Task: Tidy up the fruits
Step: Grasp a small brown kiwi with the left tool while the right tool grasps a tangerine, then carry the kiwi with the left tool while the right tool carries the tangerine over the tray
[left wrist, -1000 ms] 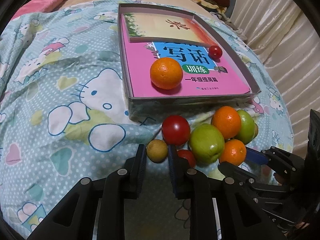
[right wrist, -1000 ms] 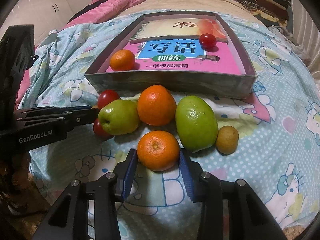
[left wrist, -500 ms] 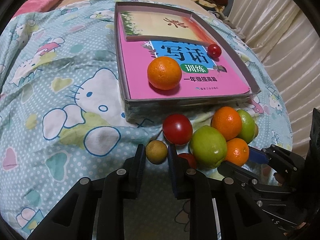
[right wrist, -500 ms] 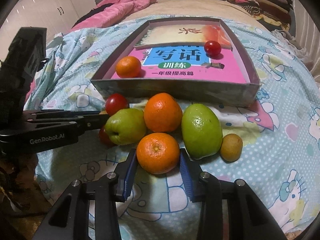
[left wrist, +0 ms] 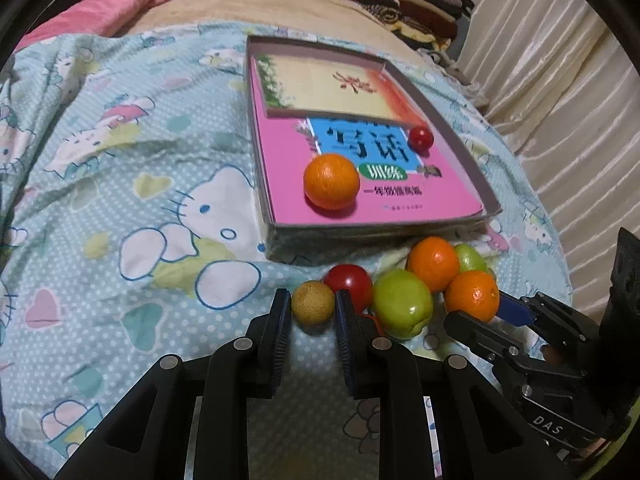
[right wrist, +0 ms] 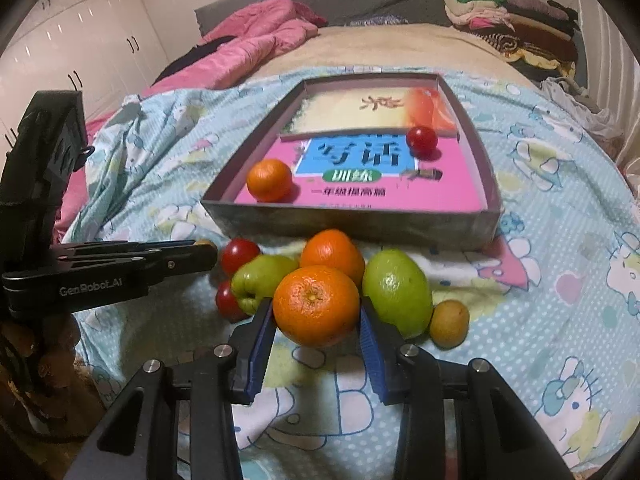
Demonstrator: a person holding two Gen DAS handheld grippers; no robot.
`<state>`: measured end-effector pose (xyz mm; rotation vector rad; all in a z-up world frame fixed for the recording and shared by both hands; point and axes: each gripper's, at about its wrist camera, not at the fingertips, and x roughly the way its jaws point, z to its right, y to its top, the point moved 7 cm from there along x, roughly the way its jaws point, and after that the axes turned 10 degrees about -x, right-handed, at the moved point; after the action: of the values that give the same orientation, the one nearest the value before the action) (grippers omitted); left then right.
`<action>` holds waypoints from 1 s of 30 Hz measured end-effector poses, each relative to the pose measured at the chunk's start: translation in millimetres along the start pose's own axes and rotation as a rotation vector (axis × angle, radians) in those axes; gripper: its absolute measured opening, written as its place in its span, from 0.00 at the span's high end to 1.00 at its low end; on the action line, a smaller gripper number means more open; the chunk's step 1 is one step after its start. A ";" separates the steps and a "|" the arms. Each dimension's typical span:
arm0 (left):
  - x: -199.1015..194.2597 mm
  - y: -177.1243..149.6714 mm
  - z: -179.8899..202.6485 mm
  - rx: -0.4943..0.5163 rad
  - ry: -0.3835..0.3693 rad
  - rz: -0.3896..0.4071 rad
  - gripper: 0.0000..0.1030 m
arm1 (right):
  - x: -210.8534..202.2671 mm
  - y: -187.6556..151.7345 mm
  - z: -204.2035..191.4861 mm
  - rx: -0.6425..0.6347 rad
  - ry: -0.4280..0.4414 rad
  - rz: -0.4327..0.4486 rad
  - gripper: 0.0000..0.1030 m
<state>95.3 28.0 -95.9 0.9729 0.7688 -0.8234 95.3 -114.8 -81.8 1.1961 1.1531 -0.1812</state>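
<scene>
two wrist fisheyes, close, angled down over the bed; shared: fruit pile point(left wrist: 416, 292) and box point(right wrist: 486, 184)

left gripper point(left wrist: 313, 309): fingers clamped, angled down | right gripper point(right wrist: 318, 307): fingers clamped

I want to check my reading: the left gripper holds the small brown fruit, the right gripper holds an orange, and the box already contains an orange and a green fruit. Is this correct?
Not quite. Beside the orange in the box, the box contains a small red fruit, not green, as the right wrist view shows. The left gripper does hold the small brown fruit, and the right gripper an orange.
</scene>
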 end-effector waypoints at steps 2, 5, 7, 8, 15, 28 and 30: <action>-4.6 0.1 -0.9 0.007 0.013 0.014 0.78 | -2.7 2.2 0.4 -0.006 -0.006 0.013 0.60; -8.8 0.4 -0.4 0.010 0.021 0.030 0.78 | -4.9 5.0 0.3 -0.011 -0.011 0.027 0.60; -11.8 1.6 2.0 0.009 0.020 0.044 0.78 | -6.4 6.3 0.1 -0.020 -0.018 0.035 0.60; -13.2 2.6 3.5 0.011 0.018 0.052 0.78 | -7.3 7.2 -0.2 -0.024 -0.018 0.041 0.60; -16.1 4.4 11.5 0.022 0.022 0.067 0.78 | -12.3 12.8 0.3 -0.031 -0.021 0.075 0.60; -23.3 6.4 30.1 0.044 0.015 0.096 0.78 | -17.7 22.6 10.3 -0.020 -0.030 0.120 0.60; -24.2 7.7 33.0 0.047 0.017 0.101 0.78 | -18.5 24.0 12.3 -0.019 -0.034 0.125 0.60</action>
<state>96.5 6.2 -60.5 1.0534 0.7118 -0.7486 109.8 -122.5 -53.4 1.2396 1.0450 -0.0950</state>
